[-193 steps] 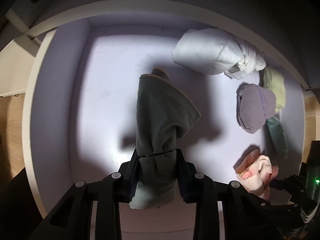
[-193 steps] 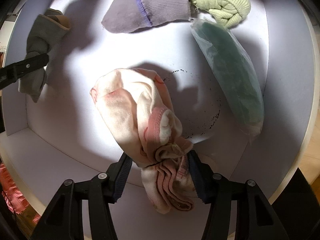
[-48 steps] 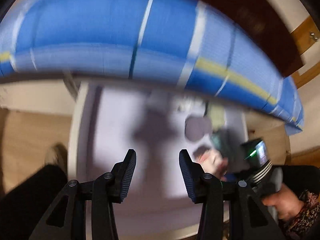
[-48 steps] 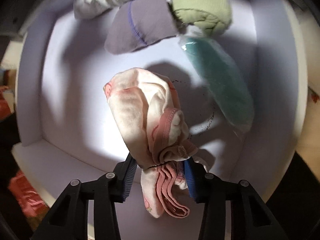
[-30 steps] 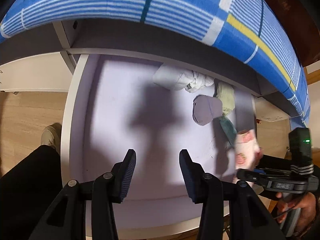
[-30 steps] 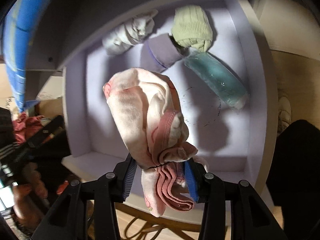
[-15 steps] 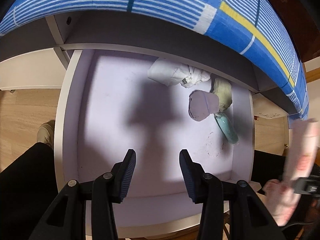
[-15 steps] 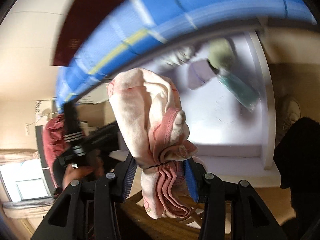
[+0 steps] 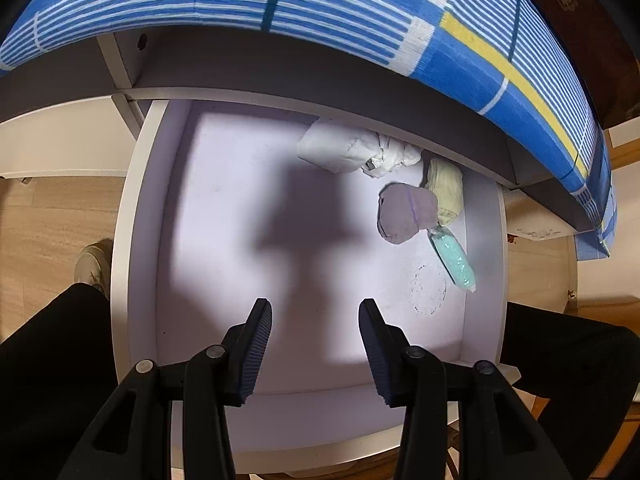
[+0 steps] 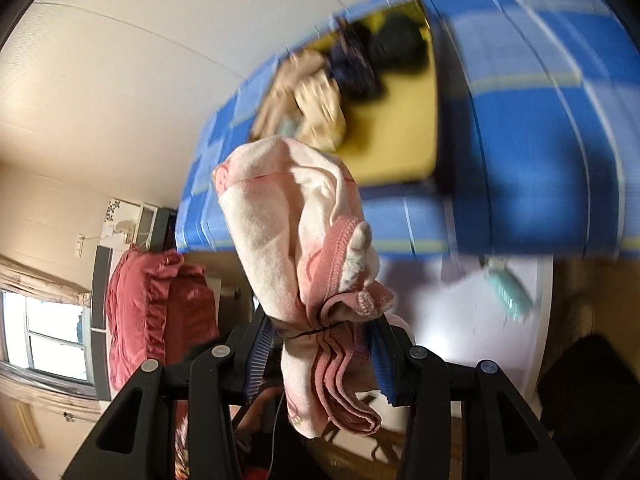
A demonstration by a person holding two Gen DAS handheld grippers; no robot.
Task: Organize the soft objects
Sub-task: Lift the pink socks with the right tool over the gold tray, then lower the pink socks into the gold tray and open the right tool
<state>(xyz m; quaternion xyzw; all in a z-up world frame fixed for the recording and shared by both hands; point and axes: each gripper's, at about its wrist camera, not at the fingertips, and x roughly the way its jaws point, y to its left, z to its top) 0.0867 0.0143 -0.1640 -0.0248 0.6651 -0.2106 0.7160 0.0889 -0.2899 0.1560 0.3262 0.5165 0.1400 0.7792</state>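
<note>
My left gripper (image 9: 314, 354) is open and empty, held above the near part of a white pull-out drawer (image 9: 136, 216). At the drawer's far right lie a white bundle (image 9: 348, 154), a purple sock (image 9: 406, 214), a pale green sock (image 9: 446, 188) and a teal roll in a clear bag (image 9: 454, 260). My right gripper (image 10: 320, 354) is shut on a pink and white cloth (image 10: 304, 248), raised high and turned toward the blue checked bed (image 10: 520, 128). The drawer (image 10: 472, 308) shows blurred at the lower right of that view.
The blue striped bed cover (image 9: 320, 4) overhangs the drawer's back. On the bed lies a yellow mat (image 10: 396, 136) with several blurred clothes (image 10: 320, 96). A red pillow (image 10: 156, 316) and a window (image 10: 52, 340) are at the left. My legs (image 9: 52, 360) flank the drawer.
My right gripper has lifted the pink cloth out of the drawer and swung it up toward the bed. My left gripper dropped its grey-green cloth earlier and now hovers steady over the drawer.
</note>
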